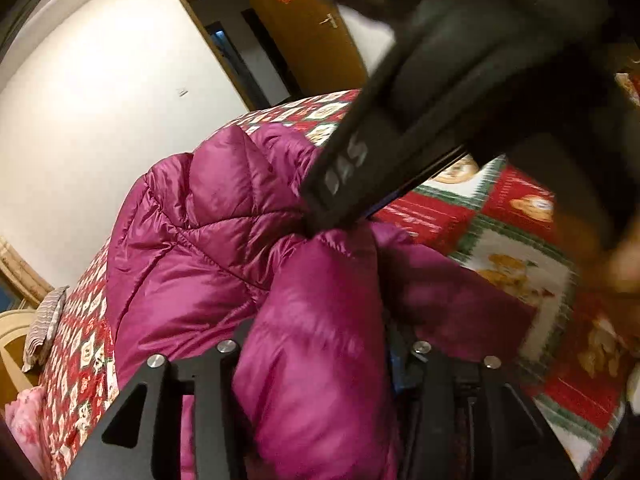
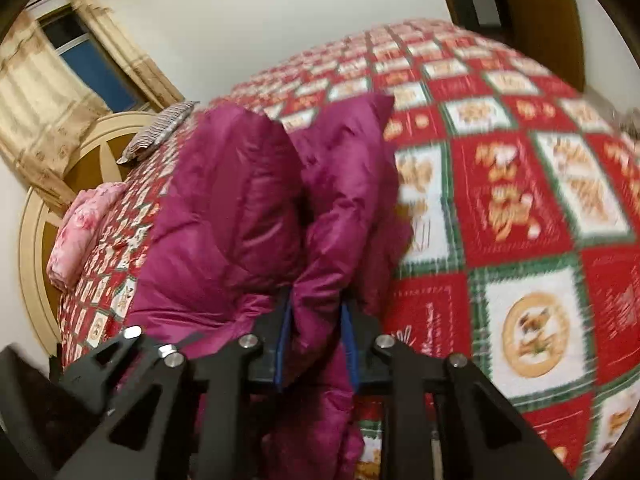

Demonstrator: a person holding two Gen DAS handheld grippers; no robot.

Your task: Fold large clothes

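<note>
A magenta down jacket (image 2: 240,216) lies bunched on a bed, on a red, green and white patchwork bedspread (image 2: 516,200) printed with bears. Taking the jacket as landmark: beyond its far edge the bedspread runs to a white wall and an open wooden door (image 1: 304,40); toward the head of the bed, past the jacket's puffed body, sit a striped cushion (image 2: 160,130), a pink floral bundle (image 2: 80,232) and a round cream headboard (image 2: 40,240), with a curtained window (image 2: 92,64) behind them.

In the left wrist view the right hand-held gripper (image 1: 320,220) crosses the upper right as a large dark blur, blocking much of the bedspread, its tip pressed into a fold at the top of the jacket. In its own view the right hand-held gripper (image 2: 316,332) points steeply down with its blue-edged pads clamped on a ridge of jacket fabric.

The left hand-held gripper (image 1: 320,344) also tilts downward, close in front of the jacket. A thick fold of the jacket fills the space between its jaws, which stand partly apart; whether the pads press on the fabric I cannot tell, as the fold hides them.
</note>
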